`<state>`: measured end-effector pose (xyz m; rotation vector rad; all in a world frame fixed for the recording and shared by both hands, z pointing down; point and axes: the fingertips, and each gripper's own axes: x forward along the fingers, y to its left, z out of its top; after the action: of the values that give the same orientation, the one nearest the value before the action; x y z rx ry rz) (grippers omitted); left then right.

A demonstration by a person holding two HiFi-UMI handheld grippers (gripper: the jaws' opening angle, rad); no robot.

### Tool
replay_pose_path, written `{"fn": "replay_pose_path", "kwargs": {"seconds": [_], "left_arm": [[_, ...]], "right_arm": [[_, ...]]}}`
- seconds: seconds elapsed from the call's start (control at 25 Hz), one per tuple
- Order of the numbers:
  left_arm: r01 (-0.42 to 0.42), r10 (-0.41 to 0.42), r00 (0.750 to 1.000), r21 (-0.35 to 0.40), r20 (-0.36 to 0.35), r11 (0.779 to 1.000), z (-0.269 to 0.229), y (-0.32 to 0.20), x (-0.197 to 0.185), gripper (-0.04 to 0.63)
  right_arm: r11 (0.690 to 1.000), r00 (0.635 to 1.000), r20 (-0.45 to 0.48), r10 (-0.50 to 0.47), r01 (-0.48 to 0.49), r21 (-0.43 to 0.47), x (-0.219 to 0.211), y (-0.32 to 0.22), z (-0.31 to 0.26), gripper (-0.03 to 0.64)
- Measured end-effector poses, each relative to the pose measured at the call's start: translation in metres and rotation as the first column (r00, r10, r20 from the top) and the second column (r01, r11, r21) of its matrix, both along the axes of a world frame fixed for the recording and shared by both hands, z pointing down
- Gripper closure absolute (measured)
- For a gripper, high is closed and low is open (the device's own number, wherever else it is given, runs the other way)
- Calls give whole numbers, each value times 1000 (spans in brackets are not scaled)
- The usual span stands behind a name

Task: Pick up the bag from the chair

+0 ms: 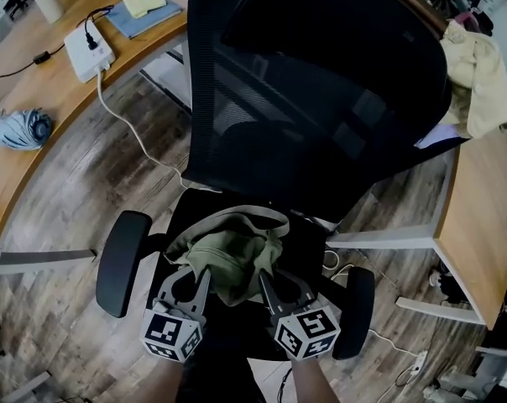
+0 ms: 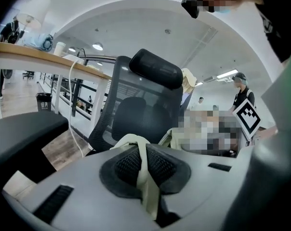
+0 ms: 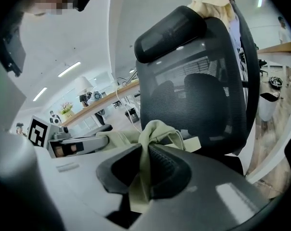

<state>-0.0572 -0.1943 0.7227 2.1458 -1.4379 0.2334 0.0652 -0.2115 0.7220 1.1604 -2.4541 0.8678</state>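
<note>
An olive-green cloth bag (image 1: 232,250) lies crumpled on the seat of a black mesh office chair (image 1: 321,82), in the lower middle of the head view. My left gripper (image 1: 205,277) is shut on a pale strap of the bag (image 2: 144,174) at its left side. My right gripper (image 1: 263,277) is shut on a bunched fold of the bag (image 3: 144,165) at its right side. In both gripper views the cloth is pinched tight between the dark pads. The two grippers sit side by side over the seat's front.
The chair's armrests (image 1: 122,261) flank the bag. A curved wooden desk (image 1: 35,99) wraps the left and back, with a power strip (image 1: 89,50), a notebook and a folded umbrella (image 1: 20,129). A cream cloth (image 1: 476,78) lies on the right desk. Cables run over the wood floor.
</note>
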Motion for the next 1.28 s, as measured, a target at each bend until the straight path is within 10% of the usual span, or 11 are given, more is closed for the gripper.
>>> {"fn": "replay_pose_path", "kwargs": {"seconds": [1.28], "left_arm": [[-107,105,994,138,21,985,-152,-18,10,578]], "right_arm": [[983,985,137,108,-127,135,20,12,-160,571]]}}
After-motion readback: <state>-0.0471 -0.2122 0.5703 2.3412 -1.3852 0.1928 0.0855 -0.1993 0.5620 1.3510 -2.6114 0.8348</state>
